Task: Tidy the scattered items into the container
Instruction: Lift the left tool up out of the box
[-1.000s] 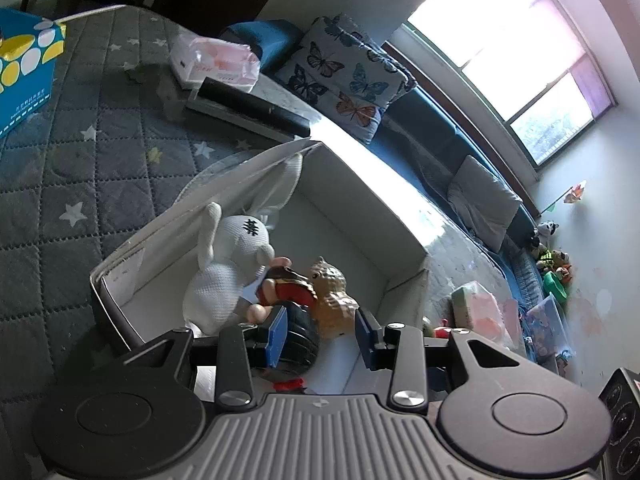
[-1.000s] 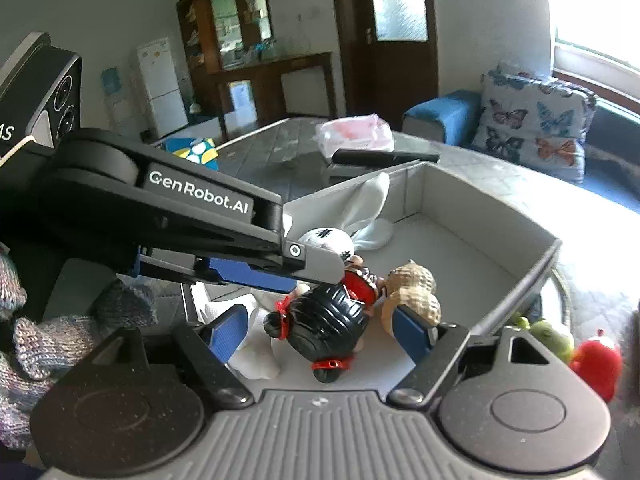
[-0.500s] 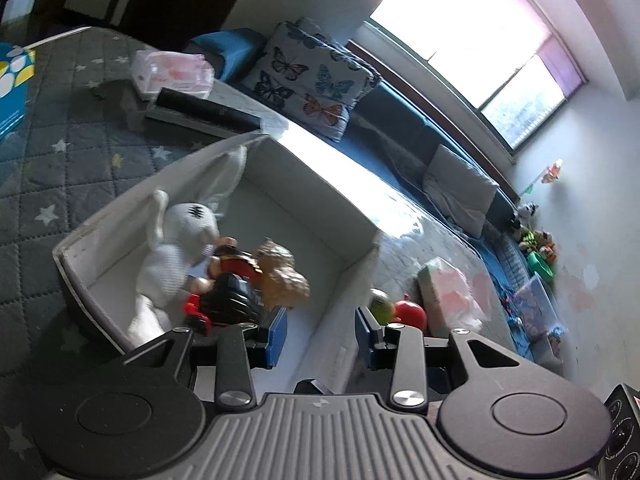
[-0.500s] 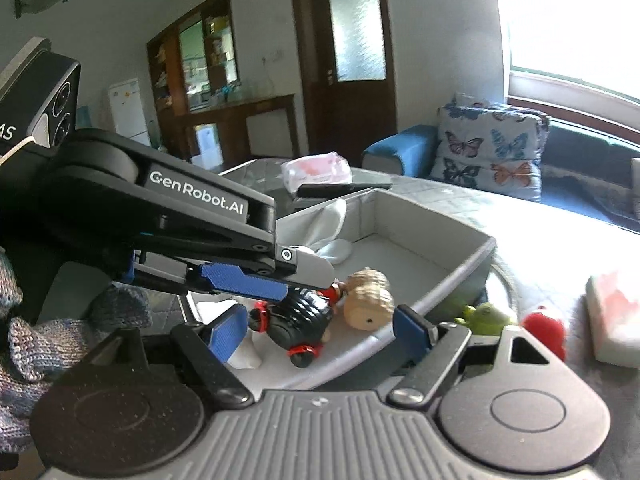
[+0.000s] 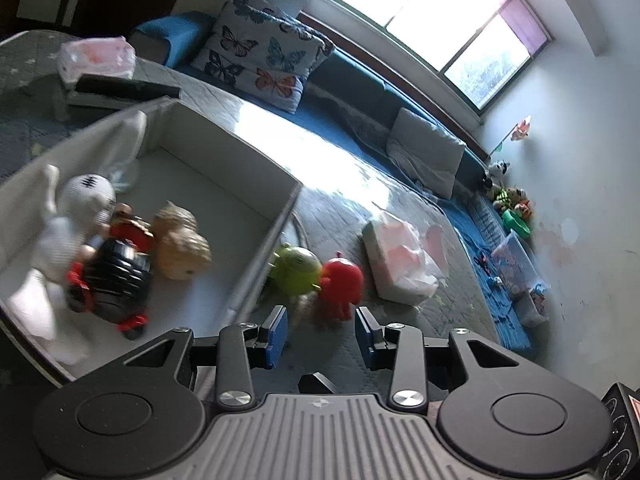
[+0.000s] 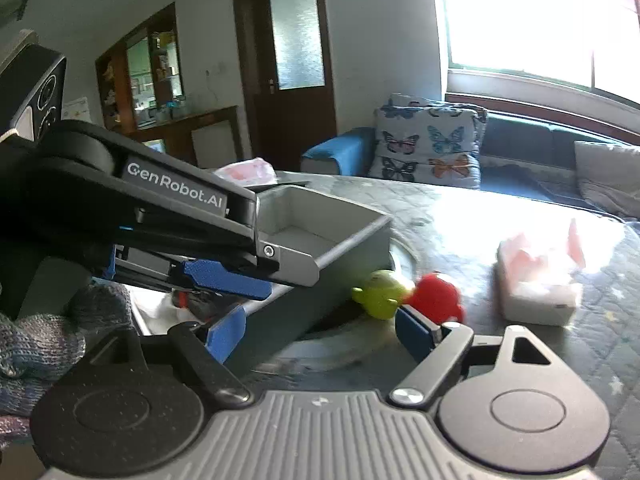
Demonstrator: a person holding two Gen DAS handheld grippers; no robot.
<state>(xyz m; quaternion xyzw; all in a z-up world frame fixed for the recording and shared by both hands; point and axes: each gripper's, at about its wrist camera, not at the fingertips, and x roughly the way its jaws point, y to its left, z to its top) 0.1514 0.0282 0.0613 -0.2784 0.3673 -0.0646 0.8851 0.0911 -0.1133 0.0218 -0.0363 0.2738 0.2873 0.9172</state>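
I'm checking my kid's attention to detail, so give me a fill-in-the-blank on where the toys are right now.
1. The green round toy and red round toy sit ____ the grey rectangular container.
2. The black-haired doll lies ____ the container.
3. The left gripper holds ____.
4. The white knitted rabbit lies beside the ____ peanut-shaped toy.

Missing: outside; inside; nothing; tan

I judge this a home living room. A blue sofa (image 6: 532, 140) with a butterfly-print cushion (image 6: 428, 148) runs under a wide window (image 6: 540, 20) at 1 o'clock. A dark wooden door (image 6: 294, 64) with a frosted pane stands at 12, a glazed display cabinet (image 6: 140, 76) at 10. Toys (image 5: 510, 204) are heaped at the sofa's end.
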